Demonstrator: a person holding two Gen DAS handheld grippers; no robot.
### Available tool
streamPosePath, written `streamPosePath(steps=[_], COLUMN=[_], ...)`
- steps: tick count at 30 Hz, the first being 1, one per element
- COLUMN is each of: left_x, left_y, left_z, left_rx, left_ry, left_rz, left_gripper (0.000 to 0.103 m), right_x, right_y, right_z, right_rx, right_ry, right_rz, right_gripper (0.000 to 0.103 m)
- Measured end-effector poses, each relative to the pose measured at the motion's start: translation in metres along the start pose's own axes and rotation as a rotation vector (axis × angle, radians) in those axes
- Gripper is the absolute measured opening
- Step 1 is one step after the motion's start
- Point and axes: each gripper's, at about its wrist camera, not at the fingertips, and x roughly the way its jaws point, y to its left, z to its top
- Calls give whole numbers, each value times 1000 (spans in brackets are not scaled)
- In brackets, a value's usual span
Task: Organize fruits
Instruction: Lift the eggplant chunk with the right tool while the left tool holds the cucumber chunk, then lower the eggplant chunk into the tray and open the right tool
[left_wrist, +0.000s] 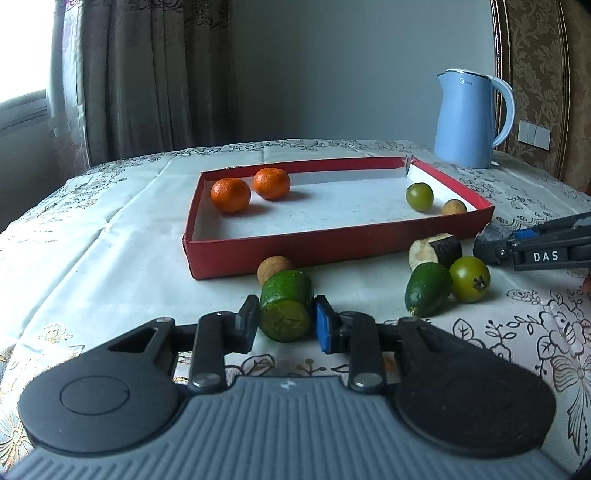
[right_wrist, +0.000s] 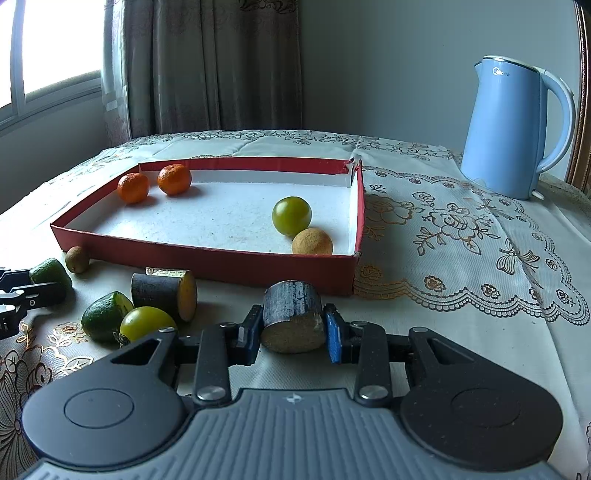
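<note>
A red tray (left_wrist: 295, 247) (right_wrist: 207, 260) holds two oranges (left_wrist: 230, 194) (right_wrist: 174, 179), a green round fruit (left_wrist: 419, 196) (right_wrist: 291, 216) and a small brown fruit (left_wrist: 454, 207) (right_wrist: 312, 242). My left gripper (left_wrist: 286, 319) is shut on a green cut fruit piece (left_wrist: 285, 310), low over the cloth in front of the tray. My right gripper (right_wrist: 293, 326) is shut on a dark sugarcane piece (right_wrist: 292, 317) near the tray's front right corner. On the cloth lie another cane piece (left_wrist: 436, 251) (right_wrist: 166, 293), a green cut piece (left_wrist: 427, 289) (right_wrist: 105, 315), a green round fruit (left_wrist: 470, 278) (right_wrist: 146, 324) and a brown fruit (left_wrist: 275, 269) (right_wrist: 77, 259).
A blue kettle (left_wrist: 471, 118) (right_wrist: 517, 129) stands at the back right on the lace tablecloth (right_wrist: 461, 236). Curtains and a window are behind the table. The right gripper's fingers (left_wrist: 535, 247) show at the right edge of the left wrist view.
</note>
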Motion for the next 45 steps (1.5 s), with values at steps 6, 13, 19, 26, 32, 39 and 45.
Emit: streamPosePath(steps=[6, 13, 19, 26, 32, 39, 45], left_x=[0, 6, 6, 5, 5, 6, 6], left_y=[0, -3, 0, -2, 0, 0, 2], left_z=[0, 1, 2, 1, 1, 1, 2], left_rx=[1, 21, 5, 16, 8, 5, -5], left_ry=[-3, 20, 24, 21, 24, 25, 28], left_rz=[-3, 14, 3, 7, 2, 1, -6], left_gripper=[29, 29, 29, 29, 29, 29, 29], right_x=[-5, -14, -18, -10, 2, 47, 86], right_y=[-3, -1, 3, 6, 17, 24, 27], right_z=[-1, 0, 10, 31, 54, 88, 107], right_rx=[18, 18, 3, -17, -53, -81, -102], right_ry=[-33, -58, -83, -116, -150, -127, -72], right_rz=[-19, -24, -30, -44, -45, -83, -118], right_gripper=[34, 34, 34, 34, 34, 34, 34])
